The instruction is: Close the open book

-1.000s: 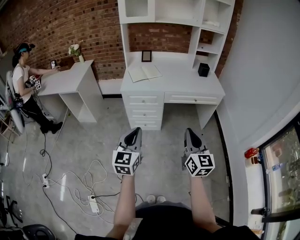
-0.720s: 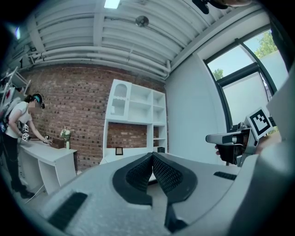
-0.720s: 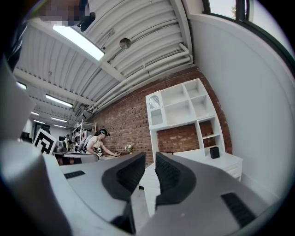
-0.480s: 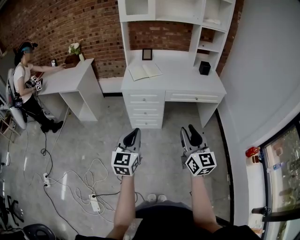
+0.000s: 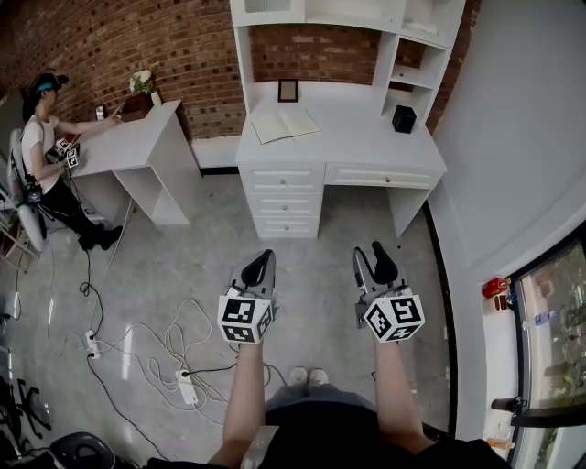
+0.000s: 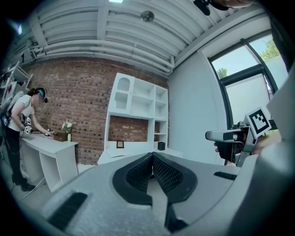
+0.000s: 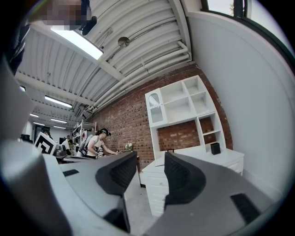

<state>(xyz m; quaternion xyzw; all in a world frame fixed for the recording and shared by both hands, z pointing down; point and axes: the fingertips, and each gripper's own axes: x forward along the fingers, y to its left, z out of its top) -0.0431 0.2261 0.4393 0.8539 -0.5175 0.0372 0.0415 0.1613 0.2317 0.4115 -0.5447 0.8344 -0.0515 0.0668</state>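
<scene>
An open book [image 5: 285,125] lies flat on the white desk [image 5: 366,147] against the brick wall, far ahead of both grippers. It also shows small in the left gripper view as the open book [image 6: 116,152]. My left gripper [image 5: 259,266] hangs over the floor, jaws shut with nothing between them [image 6: 152,159]. My right gripper [image 5: 374,261] is beside it, jaws opening wide, nothing between them [image 7: 145,173].
A small picture frame [image 5: 288,90] and a black cup [image 5: 403,119] stand on the desk under a white shelf unit [image 5: 339,18]. A person [image 5: 41,156] works at a second white desk [image 5: 128,151] at the left. Cables and a power strip [image 5: 186,388] lie on the floor.
The right gripper's jaws have spread from shut to wide apart. The desk has shifted slightly up in the head view. The left gripper stays shut.
</scene>
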